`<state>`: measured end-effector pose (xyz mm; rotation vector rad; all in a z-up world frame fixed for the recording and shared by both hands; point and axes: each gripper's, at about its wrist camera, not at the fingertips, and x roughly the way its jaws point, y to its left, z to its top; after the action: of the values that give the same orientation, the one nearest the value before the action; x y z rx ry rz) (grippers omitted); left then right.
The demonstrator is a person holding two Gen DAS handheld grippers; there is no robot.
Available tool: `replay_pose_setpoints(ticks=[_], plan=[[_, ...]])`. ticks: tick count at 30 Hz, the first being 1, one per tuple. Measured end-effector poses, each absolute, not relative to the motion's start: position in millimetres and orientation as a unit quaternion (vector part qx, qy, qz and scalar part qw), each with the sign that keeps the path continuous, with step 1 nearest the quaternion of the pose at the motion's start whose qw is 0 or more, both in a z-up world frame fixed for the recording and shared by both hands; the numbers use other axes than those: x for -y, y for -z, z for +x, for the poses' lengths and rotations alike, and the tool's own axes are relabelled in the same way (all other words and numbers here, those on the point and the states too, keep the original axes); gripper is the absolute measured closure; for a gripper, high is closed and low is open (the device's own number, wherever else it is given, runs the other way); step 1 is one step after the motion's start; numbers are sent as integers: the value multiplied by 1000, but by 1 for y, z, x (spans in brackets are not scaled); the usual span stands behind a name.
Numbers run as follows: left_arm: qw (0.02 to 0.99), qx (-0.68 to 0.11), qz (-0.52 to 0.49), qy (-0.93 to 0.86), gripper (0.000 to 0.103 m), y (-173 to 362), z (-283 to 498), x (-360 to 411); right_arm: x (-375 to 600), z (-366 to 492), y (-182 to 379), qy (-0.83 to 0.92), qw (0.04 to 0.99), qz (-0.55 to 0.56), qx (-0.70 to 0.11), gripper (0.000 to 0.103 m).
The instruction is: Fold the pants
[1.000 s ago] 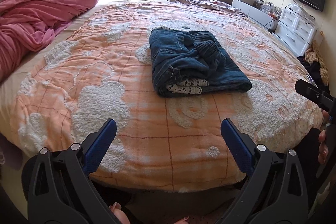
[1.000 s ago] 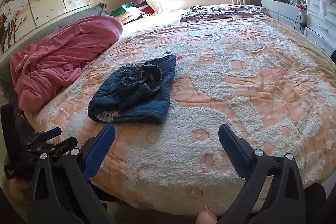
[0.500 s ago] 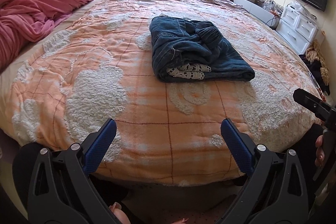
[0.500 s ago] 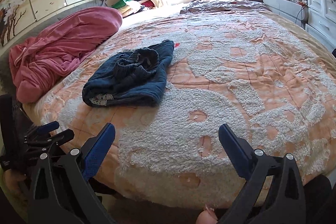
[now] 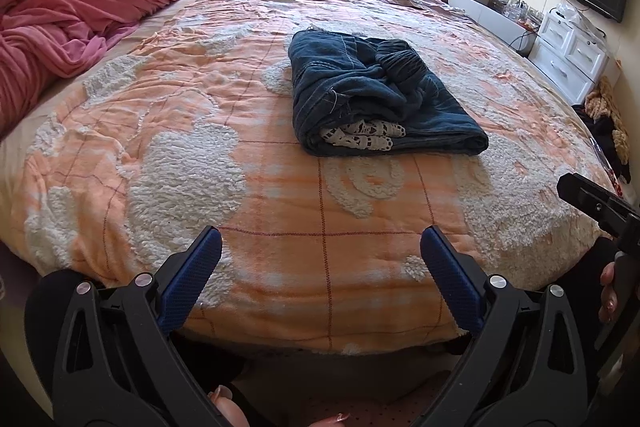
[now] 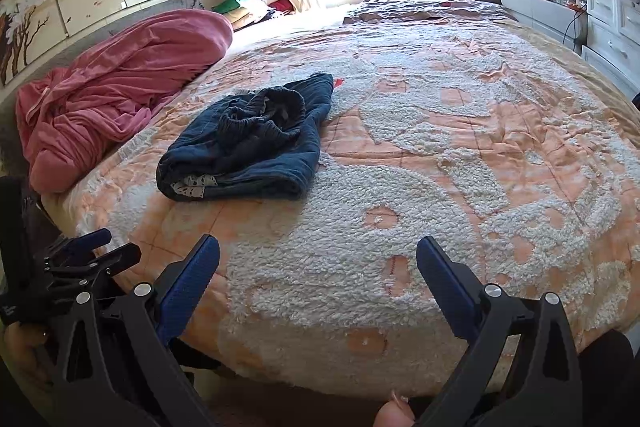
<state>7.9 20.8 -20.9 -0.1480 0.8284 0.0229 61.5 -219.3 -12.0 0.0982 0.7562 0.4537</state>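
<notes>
1. Pants (image 5: 380, 95): dark blue, folded into a thick bundle, lying on the bed (image 5: 200, 163) well ahead of both sets of jaws and touching neither.
2. White lace trim (image 5: 362, 134) shows at the near open end of the bundle; the gathered waistband (image 6: 262, 113) sits bunched on top.
3. Left gripper (image 5: 320, 269): jaws spread wide with nothing between them, held low at the near edge of the bed. The pants lie straight ahead of it, slightly to the right of its midline.
4. Right gripper (image 6: 318, 267): jaws likewise spread wide and empty, at the near bed edge. The pants lie ahead and to the left of it.
5. In the right wrist view the left gripper appears at the far left, just beside the left finger of the right one; in the left wrist view the right gripper shows at the far right edge.
6. Pink blanket (image 5: 84, 7): heaped far ahead and to the left of both grippers, well apart from the pants.
7. Bedspread: orange with fluffy white patches, beneath the pants.
</notes>
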Motion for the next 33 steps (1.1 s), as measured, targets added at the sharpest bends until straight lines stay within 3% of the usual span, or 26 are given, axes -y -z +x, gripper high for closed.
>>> replay_pose_setpoints(ticks=[33], plan=[[911,-408,-65,-18,10,18,7,-20,216,59,11,-213,904,34,-370,5]])
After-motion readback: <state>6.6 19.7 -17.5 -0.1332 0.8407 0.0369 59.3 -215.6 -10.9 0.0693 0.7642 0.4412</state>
